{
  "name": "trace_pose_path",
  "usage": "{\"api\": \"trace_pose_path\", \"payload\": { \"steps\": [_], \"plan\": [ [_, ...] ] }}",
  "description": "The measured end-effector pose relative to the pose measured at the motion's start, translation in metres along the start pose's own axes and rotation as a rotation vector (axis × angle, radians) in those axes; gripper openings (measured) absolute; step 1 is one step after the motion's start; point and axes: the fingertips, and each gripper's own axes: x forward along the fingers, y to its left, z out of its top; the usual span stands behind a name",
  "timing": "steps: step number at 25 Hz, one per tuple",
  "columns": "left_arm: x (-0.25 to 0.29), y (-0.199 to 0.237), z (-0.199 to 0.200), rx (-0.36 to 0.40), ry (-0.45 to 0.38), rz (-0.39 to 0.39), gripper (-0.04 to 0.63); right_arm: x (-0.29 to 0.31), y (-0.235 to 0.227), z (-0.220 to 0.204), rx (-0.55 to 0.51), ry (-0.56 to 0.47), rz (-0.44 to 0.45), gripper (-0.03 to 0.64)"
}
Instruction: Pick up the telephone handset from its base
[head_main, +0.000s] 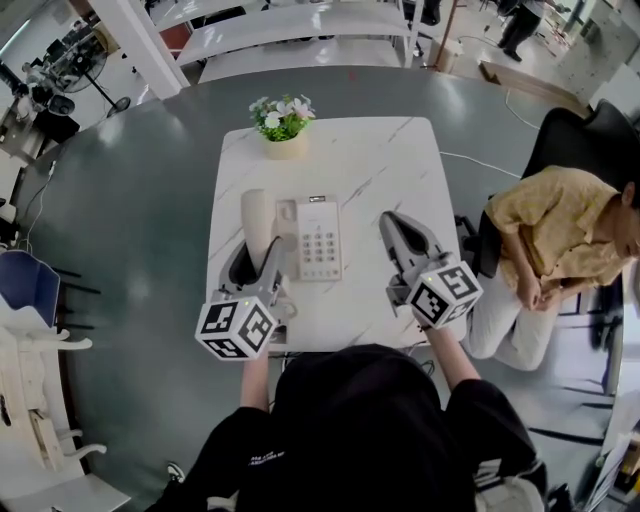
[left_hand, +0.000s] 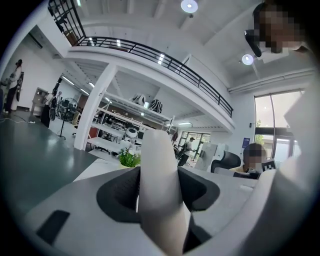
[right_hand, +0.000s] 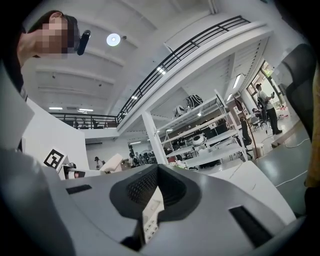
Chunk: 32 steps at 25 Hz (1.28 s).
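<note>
Over the white table (head_main: 380, 160) | left tool (head_main: 258, 258) clamps handset (head_main: 256, 212) | right tool (head_main: 396, 224) closed, empty | plant (head_main: 282, 120) behind base (head_main: 320, 240)

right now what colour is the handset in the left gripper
Plain off-white handset, no pattern; it shows best in the left gripper view.

text: none legible | telephone keypad (head_main: 319, 245) — digits too small | shirt print (head_main: 265, 458) — blurred

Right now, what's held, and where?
Left gripper clamps the cream plastic telephone handset by its near end; right gripper holds nothing.
</note>
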Motion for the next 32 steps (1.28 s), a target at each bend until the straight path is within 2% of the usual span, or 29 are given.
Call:
{"api": "trace_pose_path", "payload": {
  "steps": [12,20,32],
  "plan": [
    [-0.015,-0.008,0.024,0.007,-0.079,0.001,0.209,-0.004,0.008,0.015,-0.012,-0.031,0.020,-0.009],
    [-0.016,-0.015,0.026,0.029,-0.076,0.001,0.209,-0.008,0.009,0.020,-0.091,-0.026,-0.005,-0.009],
    [-0.016,-0.018,0.022,0.026,-0.062,0.012,0.209,-0.016,-0.003,0.025,-0.125,-0.045,-0.055,-0.009]
  ]
}}
